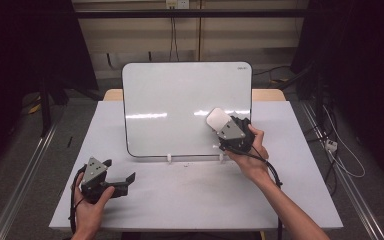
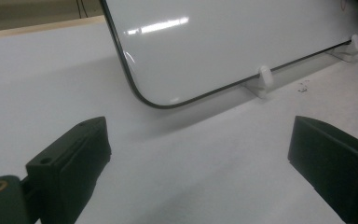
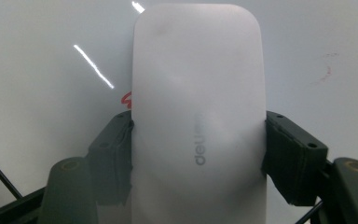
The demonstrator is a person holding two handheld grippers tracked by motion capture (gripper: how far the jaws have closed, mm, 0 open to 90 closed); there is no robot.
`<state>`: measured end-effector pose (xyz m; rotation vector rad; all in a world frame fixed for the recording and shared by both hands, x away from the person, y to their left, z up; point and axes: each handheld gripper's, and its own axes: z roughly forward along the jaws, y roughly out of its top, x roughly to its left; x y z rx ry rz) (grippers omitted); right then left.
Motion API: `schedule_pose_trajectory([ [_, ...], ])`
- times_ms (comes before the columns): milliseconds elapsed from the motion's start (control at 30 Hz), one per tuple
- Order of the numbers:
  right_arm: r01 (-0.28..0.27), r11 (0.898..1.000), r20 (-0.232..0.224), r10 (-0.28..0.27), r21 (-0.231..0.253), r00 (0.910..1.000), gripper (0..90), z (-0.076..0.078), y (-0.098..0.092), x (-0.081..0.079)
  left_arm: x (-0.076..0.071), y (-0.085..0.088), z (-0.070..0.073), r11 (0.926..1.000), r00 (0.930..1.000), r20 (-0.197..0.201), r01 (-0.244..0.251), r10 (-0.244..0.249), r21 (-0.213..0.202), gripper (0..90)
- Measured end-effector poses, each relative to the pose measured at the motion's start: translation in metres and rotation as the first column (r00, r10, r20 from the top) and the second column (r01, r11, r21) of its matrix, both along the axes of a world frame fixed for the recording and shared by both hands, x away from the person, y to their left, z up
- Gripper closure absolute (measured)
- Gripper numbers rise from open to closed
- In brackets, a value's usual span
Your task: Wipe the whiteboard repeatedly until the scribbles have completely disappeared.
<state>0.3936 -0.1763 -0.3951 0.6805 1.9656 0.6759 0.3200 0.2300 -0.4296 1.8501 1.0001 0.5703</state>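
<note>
A whiteboard point(image 1: 180, 105) stands propped on small white feet at the back of the table. My right gripper point(image 1: 216, 123) is shut on a white eraser point(image 1: 217, 119), pressed flat to the board's lower right part. In the right gripper view the eraser point(image 3: 198, 116) sits between both black jaws, with red marker traces point(image 3: 127, 100) at its left edge and a fainter one point(image 3: 325, 72) to the right. My left gripper point(image 1: 121, 176) rests low over the table's front left, open with nothing in it; its view shows the board's lower corner point(image 2: 144, 95) ahead.
The white table point(image 1: 190, 195) has bare surface in front of the board. White support feet point(image 2: 265, 79) hold the board's bottom edge. Cables trail from both grippers. Dark curtains and metal rails flank the table.
</note>
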Motion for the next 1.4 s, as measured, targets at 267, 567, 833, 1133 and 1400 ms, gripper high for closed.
schedule_pose_trajectory([
  [267, 0.047, 0.997, -0.007, -0.047, 0.057, 0.9989, 31.5, 0.011, -0.007, 0.009, 0.0, -0.001, -0.001, 1.0, 1.0, -0.004, 0.008, -0.008, 0.0, 5.4],
  [567, 0.151, 0.977, -0.008, -0.152, 0.15, 0.9884, 31.5, 0.029, -0.017, 0.025, 0.0, 0.0, 0.0, 1.0, 1.0, -0.001, 0.004, -0.004, 0.002, 5.4],
  [833, 0.217, 0.954, -0.036, -0.214, 0.206, 0.9762, 31.4, 0.037, -0.019, 0.032, -0.001, 0.002, 0.001, 1.0, 1.0, 0.003, 0.001, -0.001, -0.004, 5.4],
  [1133, 0.295, 0.913, -0.059, -0.29, 0.281, 0.9552, 31.4, 0.044, -0.017, 0.038, -0.001, 0.002, 0.001, 1.0, 1.0, 0.001, -0.001, 0.001, -0.003, 5.4],
  [1400, 0.196, 0.97, -0.009, -0.197, 0.142, 0.9803, 31.6, 0.034, -0.01, 0.028, 0.0, 0.001, 0.0, 1.0, 1.0, 0.003, 0.0, 0.0, 0.0, 5.4],
])
